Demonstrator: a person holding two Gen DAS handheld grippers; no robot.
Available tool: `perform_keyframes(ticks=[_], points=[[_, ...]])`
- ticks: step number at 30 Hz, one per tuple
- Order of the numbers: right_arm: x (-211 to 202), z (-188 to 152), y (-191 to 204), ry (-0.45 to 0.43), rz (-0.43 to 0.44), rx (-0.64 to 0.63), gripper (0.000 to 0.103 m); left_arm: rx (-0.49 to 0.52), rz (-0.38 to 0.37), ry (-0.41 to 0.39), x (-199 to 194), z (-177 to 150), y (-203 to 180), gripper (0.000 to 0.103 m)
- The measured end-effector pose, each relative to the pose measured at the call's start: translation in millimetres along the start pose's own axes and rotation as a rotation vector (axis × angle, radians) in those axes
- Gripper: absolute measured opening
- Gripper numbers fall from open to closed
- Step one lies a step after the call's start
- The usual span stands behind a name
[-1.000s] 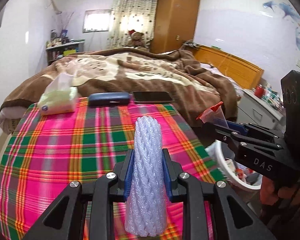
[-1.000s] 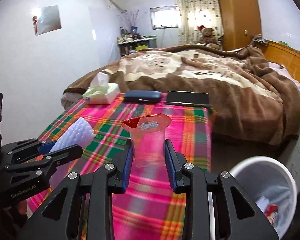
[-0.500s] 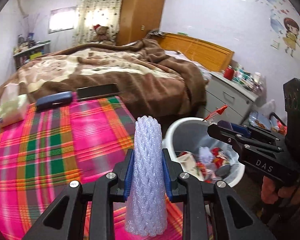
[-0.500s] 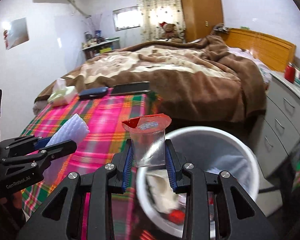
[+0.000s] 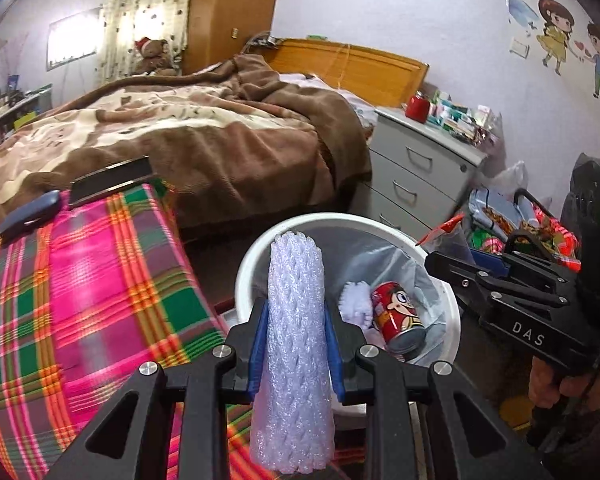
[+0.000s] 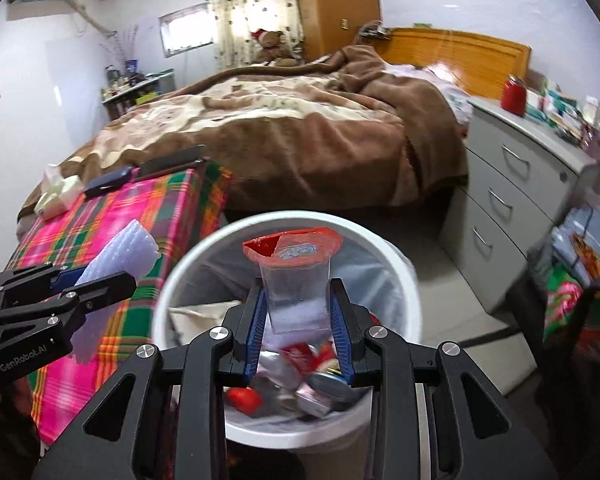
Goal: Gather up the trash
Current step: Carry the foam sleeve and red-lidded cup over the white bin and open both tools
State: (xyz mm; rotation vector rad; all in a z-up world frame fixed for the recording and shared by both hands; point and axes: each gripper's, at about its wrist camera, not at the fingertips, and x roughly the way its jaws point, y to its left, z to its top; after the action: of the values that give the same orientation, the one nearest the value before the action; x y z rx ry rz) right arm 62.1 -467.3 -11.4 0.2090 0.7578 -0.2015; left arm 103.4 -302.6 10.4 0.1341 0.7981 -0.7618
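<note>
My left gripper [image 5: 296, 344] is shut on a white foam net sleeve [image 5: 294, 344] and holds it at the near left rim of the white trash bin [image 5: 244, 268]. My right gripper [image 6: 298, 328] is shut on a clear plastic bag with a red top [image 6: 296, 276] and holds it over the bin [image 6: 180, 276]. The bin holds a red can [image 5: 396, 316], white wadding and other trash. The right gripper also shows at the right of the left wrist view [image 5: 456, 268], and the left gripper with the sleeve shows at the left of the right wrist view [image 6: 92, 280].
A table with a pink plaid cloth [image 5: 80, 280] stands left of the bin, with a dark case [image 5: 30, 214] and a tablet [image 5: 108, 180] at its far edge. A bed with a brown blanket [image 6: 284, 132] lies behind. A grey drawer unit [image 6: 516, 196] and bags [image 5: 532, 224] stand to the right.
Both grippers have swung right from over the plaid table to the trash bin, still holding the foam sleeve and the plastic bag. The bin is now closer and more below them.
</note>
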Motion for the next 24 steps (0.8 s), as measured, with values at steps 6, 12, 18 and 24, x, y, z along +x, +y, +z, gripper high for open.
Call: perform_keyframes(ticks=[6,12,18,24], points=[[9,-7,-12,0.035,-0.058,0.020,0.032,0.012,-0.012,0.034,25,2,-15,0.027],[12,-11,-20,0.050,-0.076,0.030,0.032,0.006,0.023,0.046,40,6,-16,0.041],[17,-12,-21,0.057,-0.068,0.037,0.033,-0.001,0.037,0.063,48,5,-15,0.053],[18,-14,-17,0.063,-0.054,0.034,0.054,-0.012,0.051,0.057,46,3,-10,0.061]])
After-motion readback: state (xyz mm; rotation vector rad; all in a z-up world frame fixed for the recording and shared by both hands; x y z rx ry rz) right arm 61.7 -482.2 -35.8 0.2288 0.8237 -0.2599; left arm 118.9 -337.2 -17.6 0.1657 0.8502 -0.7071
